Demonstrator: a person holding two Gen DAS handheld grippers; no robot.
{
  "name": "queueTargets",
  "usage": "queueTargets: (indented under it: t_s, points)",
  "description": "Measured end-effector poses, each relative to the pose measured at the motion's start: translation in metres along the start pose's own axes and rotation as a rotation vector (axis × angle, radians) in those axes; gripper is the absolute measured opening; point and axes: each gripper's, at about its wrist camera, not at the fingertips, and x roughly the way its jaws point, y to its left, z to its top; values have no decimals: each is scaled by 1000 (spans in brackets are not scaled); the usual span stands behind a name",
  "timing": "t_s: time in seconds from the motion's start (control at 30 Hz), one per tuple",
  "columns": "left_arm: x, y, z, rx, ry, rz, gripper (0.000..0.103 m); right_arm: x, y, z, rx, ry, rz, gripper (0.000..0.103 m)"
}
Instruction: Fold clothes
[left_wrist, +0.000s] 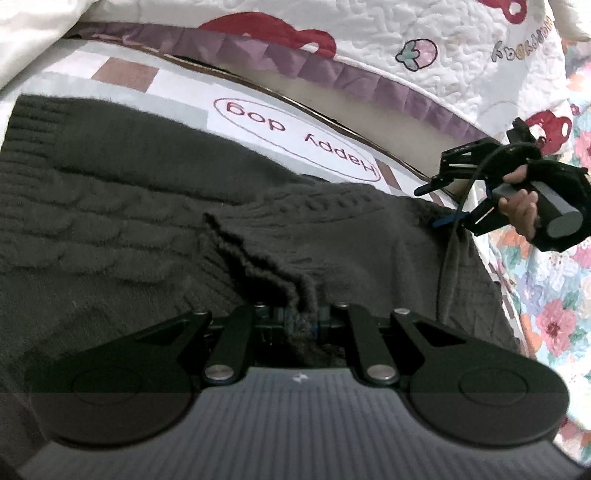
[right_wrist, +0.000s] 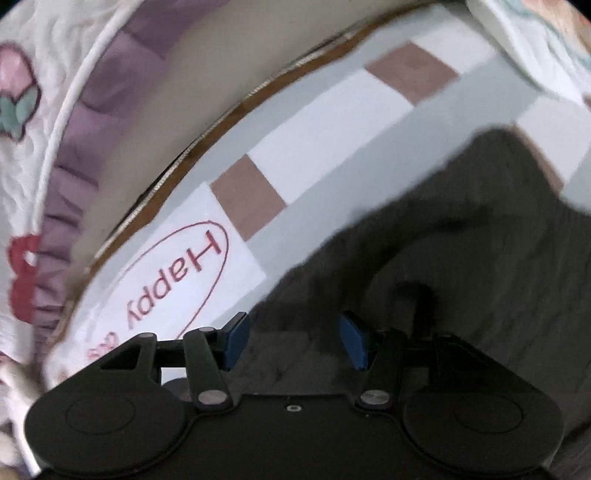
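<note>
The dark sweater (left_wrist: 147, 206) fills the middle of the frame on the bed (left_wrist: 177, 85), the left claw (left_wrist: 297, 317) pinches its edge tight, and the right claw (right_wrist: 293, 341), open and empty, should grab the far edge evenly.

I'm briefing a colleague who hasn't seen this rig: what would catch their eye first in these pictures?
The dark cable-knit sweater spread across the bed fills most of the left wrist view, with a bunched fold of it pinched in the shut left gripper at the bottom. Beyond it, the red "Happy dog" oval stands out on the pale checked sheet. At the right edge, a hand holds the right gripper open above the sweater's far side.
</note>
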Motion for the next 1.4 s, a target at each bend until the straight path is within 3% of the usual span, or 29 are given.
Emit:
queueTargets:
  t_s: [0.13, 0.27, 0.4, 0.47, 0.53, 0.63, 0.73, 0.8, 0.9, 0.93, 1.0, 1.1, 1.13, 1.23, 1.3, 1.4]
  points:
    - [1, 3, 0, -15, 7, -8, 10, 8, 18, 6, -60, -7, -72, 67]
    - [1, 3, 1, -7, 11, -7, 10, 24, 23, 2, -118, -4, -164, 66]
    - [1, 4, 1, -11, 12, -9, 10, 34, 41, -16, -323, -74, -233, 49]
    - [1, 4, 1, -10, 9, -8, 10, 31, 42, -19, -382, -109, -242, 24]
    - [-2, -1, 0, 24, -15, 12, 10, 23, 33, -17, -390, -144, -205, 16]
    - [-13, -16, 0, 110, -97, 53, 10, -16, 11, -21, -341, -316, 34, 16]
    - [-43, -39, 1, 236, -301, 90, 10, -71, -26, -36, -239, -498, 363, 16]
    - [-65, -53, -3, 338, -470, 157, 10, -113, -81, -63, -109, -634, 629, 16]
    - [-76, -62, -7, 411, -549, 214, 10, -141, -166, -130, 43, -736, 866, 16]
    - [-79, -64, -8, 427, -567, 227, 10, -134, -188, -147, 66, -710, 833, 16]
    - [-73, -57, -6, 334, -482, 177, 10, -121, -232, -181, 111, -655, 759, 17]
    - [-59, -39, -5, 156, -332, 82, 10, -77, -261, -206, 103, -531, 455, 22]
    - [-55, -34, -6, 125, -310, 65, 10, -62, -263, -207, 114, -481, 408, 24]
    - [-47, -23, -8, 57, -258, 36, 10, -45, -256, -206, 167, -458, 395, 30]
    - [-43, -18, -7, 38, -240, 16, 10, -54, -231, -199, 33, -461, 251, 34]
    - [-33, -10, -8, -17, -170, -83, 10, -75, -182, -200, -200, -494, -50, 40]
